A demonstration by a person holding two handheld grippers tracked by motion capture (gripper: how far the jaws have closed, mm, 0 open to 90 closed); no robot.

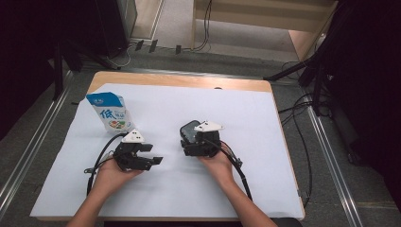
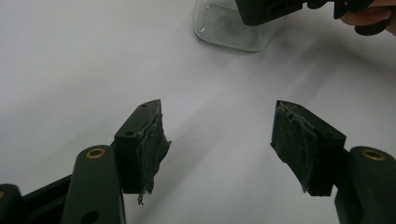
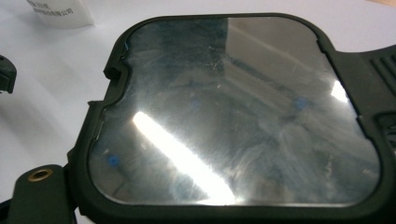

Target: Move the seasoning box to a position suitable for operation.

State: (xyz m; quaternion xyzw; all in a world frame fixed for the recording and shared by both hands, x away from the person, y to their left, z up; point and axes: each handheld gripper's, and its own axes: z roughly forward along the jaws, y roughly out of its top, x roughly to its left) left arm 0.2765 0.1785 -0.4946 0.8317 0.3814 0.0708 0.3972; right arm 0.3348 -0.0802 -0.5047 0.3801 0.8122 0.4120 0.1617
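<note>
The lidded glass box (image 2: 224, 28) sits on the white sheet (image 1: 189, 198), well right of the milk pouch (image 1: 111, 113). My right gripper (image 1: 193, 135) straddles its lid (image 3: 233, 107), likely to pull it off, but I cannot tell if it is clamped. The left gripper (image 2: 217, 140), near the pouch, gapes empty and is aimed at the box, probably to steady it.

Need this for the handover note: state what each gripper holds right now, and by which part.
The left gripper holds nothing; its jaws stand open over the white sheet. The right gripper is at the lidded glass container, but whether it grips it cannot be told.

Clear square glass container (image 2: 232, 29) — dark glossy lid (image 3: 236, 112) on, upright.
</note>
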